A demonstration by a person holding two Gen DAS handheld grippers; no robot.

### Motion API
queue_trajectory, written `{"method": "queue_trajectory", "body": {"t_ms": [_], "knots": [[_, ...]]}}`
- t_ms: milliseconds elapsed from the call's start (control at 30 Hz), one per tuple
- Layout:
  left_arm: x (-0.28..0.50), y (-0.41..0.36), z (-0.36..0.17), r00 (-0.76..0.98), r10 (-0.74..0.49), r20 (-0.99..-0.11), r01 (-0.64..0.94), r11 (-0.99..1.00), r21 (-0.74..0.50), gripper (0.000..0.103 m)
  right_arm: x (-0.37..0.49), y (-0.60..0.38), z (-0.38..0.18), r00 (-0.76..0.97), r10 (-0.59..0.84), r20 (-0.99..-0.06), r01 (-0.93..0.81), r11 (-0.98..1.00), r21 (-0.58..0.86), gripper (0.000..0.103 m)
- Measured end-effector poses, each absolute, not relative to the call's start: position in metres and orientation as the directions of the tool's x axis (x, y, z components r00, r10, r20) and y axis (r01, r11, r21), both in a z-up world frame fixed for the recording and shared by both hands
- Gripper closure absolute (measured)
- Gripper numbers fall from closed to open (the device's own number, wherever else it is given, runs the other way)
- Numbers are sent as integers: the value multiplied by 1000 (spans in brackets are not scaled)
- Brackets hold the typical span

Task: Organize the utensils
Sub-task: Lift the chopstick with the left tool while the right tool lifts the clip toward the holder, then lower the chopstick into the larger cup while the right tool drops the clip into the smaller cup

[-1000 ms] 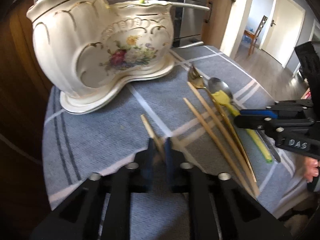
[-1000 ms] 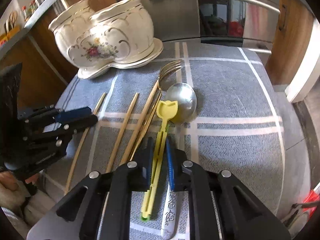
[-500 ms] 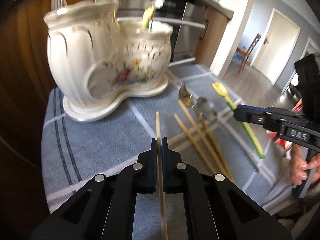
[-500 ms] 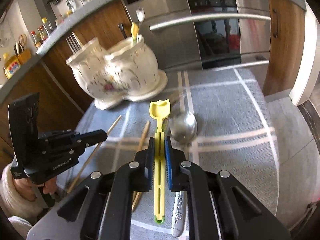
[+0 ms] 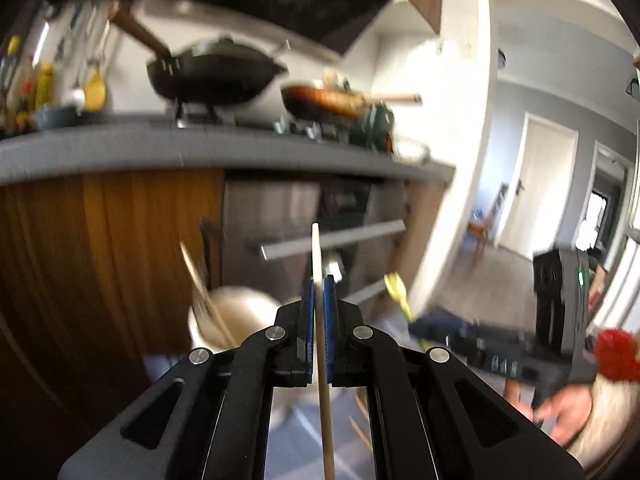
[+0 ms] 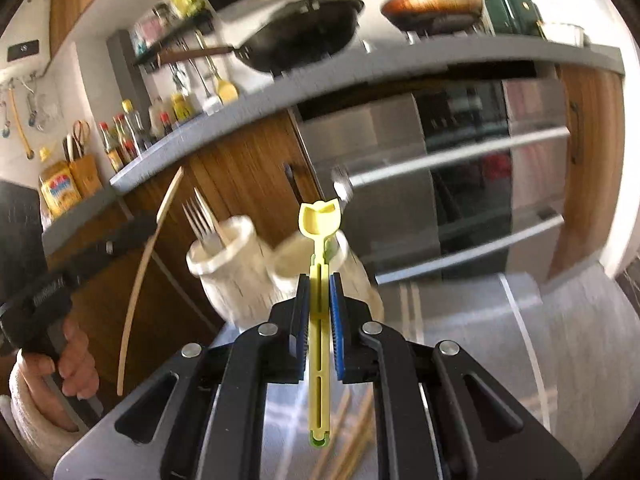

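Risk entry: left tool point(image 5: 319, 294) clamped on a chopstick point(image 5: 322, 360) at frame centre, right tool point(image 6: 320, 296) clamped on a yellow utensil point(image 6: 320, 340) over the white holder point(image 6: 256, 276) mid-frame; thin shafts may pivot, slip, or miss the holder's narrow mouths.

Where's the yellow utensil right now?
In the right wrist view, the yellow utensil is clamped in the right gripper, raised in front of the white ceramic holder.
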State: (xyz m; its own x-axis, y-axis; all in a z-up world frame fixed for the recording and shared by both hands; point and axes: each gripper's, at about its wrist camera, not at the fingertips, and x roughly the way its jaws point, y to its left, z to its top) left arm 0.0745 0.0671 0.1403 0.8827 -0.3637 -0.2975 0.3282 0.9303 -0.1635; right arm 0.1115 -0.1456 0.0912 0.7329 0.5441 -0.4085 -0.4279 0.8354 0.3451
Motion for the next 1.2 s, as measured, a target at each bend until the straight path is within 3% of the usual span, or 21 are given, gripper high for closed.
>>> {"method": "queue_trajectory", "body": {"t_ms": [133,300,700,933,1200], "knots": [[102,78,164,927,-316,-202,285,944,-169,98,130,-135,106,758,554,-345,-451,826,338,93],[134,74,166,958,-248,-142,229,964,-137,98,156,-122,112,774,577,-261,-476,802,361,93],[168,63,141,983,-160,-90,155,986,-61,98,191,-98,79,777,582,-241,-484,796,363,93],[169,60,135,984,-155,-91,153,988,-31,98,194,-95,66,773,578,-263,-483,804,348,93],[154,71,124,966,-197,-166,191,980,-52,98,183,-98,59,753,585,-302,-491,805,333,93]]}}
